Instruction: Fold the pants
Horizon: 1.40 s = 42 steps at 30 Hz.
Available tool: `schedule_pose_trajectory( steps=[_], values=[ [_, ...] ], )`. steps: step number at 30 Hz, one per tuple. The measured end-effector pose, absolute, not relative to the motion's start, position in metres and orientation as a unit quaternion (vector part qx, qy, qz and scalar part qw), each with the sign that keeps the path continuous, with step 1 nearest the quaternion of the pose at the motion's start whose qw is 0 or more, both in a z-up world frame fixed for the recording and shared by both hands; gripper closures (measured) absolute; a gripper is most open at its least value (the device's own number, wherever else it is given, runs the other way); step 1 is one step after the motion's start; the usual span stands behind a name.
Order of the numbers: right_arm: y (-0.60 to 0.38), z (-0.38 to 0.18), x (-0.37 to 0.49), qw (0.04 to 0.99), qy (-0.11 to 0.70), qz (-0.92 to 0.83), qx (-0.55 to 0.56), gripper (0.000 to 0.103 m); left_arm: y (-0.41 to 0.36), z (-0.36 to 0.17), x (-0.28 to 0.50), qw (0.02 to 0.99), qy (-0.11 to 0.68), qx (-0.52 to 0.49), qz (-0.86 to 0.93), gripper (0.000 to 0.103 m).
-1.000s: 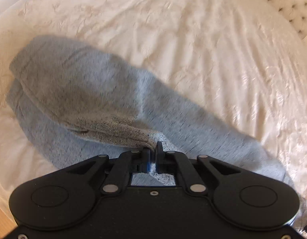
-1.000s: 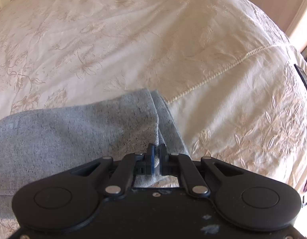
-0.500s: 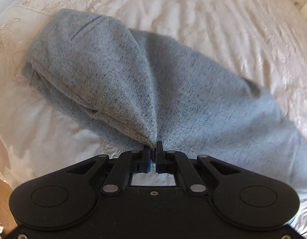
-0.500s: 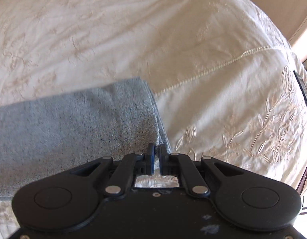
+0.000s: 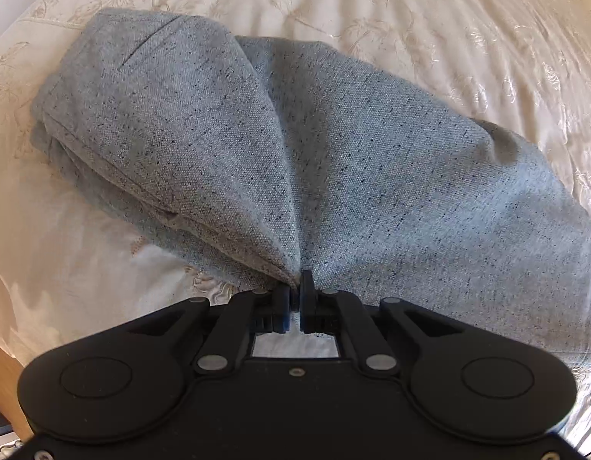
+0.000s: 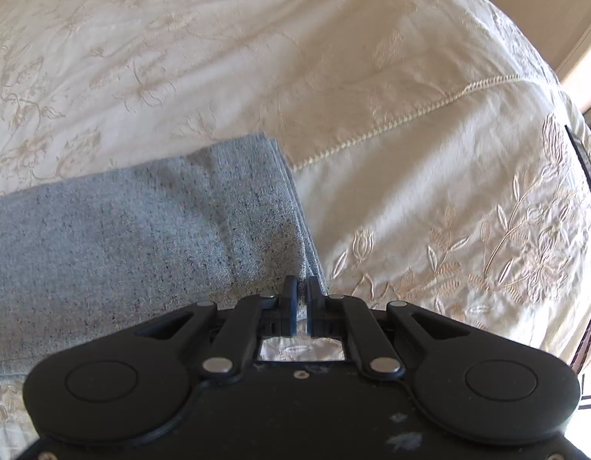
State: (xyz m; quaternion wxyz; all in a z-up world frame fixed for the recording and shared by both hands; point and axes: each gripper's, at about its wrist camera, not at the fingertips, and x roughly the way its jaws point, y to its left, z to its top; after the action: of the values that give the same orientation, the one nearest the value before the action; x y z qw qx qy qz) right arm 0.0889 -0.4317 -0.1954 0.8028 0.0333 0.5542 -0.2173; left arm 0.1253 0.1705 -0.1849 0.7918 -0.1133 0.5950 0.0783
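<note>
On cream embroidered bedspread (image 6: 410,57): folded grey pants (image 5: 333,153)

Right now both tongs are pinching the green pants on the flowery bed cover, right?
Nearly. The pants are speckled grey, not green, as the left wrist view shows. Both the left tongs and right tongs pinch them on the flowery bed cover.

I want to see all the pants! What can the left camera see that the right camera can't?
Only the left wrist view shows the pants' bunched folds fanning out from the left gripper. Only the right wrist view shows the stitched seam across the bedspread and the right gripper. Both show grey fabric pinched between shut fingers, on the cream bedspread.
</note>
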Motion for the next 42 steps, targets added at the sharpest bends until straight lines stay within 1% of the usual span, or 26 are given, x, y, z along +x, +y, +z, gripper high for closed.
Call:
schedule_pose_trajectory(
  steps=[6, 9, 13, 15, 17, 19, 21, 26, 30, 33, 35, 39, 42],
  values=[
    [-0.429, -0.205, 0.095, 0.800, 0.560, -0.217, 0.020, 0.098, 0.171, -0.181, 0.122, 0.795, 0.589, -0.119, 0.082, 0.096],
    [-0.432, -0.208, 0.096, 0.798, 0.561, -0.220, 0.033, 0.098, 0.171, -0.179, 0.116, 0.792, 0.592, -0.125, 0.088, 0.090],
    [-0.432, -0.209, 0.097, 0.796, 0.564, -0.220, 0.029, 0.098, 0.169, -0.177, 0.098, 0.786, 0.601, -0.121, 0.085, 0.089],
    [-0.431, -0.208, 0.098, 0.793, 0.566, -0.222, 0.027, 0.095, 0.170, -0.173, 0.089, 0.785, 0.602, -0.116, 0.091, 0.089],
    [-0.429, -0.207, 0.098, 0.792, 0.566, -0.227, 0.019, 0.094, 0.176, -0.165, 0.079, 0.785, 0.600, -0.118, 0.100, 0.089],
    [-0.426, -0.202, 0.098, 0.793, 0.563, -0.233, 0.015, 0.090, 0.188, -0.155, 0.071, 0.787, 0.594, -0.126, 0.107, 0.089],
    [-0.421, -0.194, 0.094, 0.797, 0.554, -0.241, 0.016, 0.090, 0.202, -0.142, 0.069, 0.794, 0.584, -0.127, 0.115, 0.089],
    [-0.396, -0.164, 0.081, 0.815, 0.513, -0.267, 0.010, 0.088, 0.235, -0.105, 0.094, 0.826, 0.540, -0.100, 0.126, 0.089],
    [-0.347, -0.142, 0.076, 0.835, 0.489, -0.252, 0.021, 0.087, 0.250, -0.095, 0.141, 0.847, 0.517, -0.074, 0.096, 0.089],
    [-0.291, -0.133, 0.078, 0.842, 0.489, -0.222, 0.037, 0.087, 0.255, -0.102, 0.173, 0.852, 0.517, -0.057, 0.058, 0.088],
    [-0.249, -0.129, 0.082, 0.848, 0.492, -0.190, 0.053, 0.087, 0.259, -0.113, 0.187, 0.849, 0.525, -0.040, 0.042, 0.086],
    [-0.152, -0.131, 0.088, 0.852, 0.505, -0.118, 0.074, 0.087, 0.279, -0.156, 0.194, 0.810, 0.586, -0.018, 0.018, 0.085],
    [-0.082, -0.139, 0.096, 0.850, 0.518, -0.056, 0.083, 0.087, 0.298, -0.197, 0.174, 0.764, 0.645, -0.010, -0.003, 0.085]
  ],
)
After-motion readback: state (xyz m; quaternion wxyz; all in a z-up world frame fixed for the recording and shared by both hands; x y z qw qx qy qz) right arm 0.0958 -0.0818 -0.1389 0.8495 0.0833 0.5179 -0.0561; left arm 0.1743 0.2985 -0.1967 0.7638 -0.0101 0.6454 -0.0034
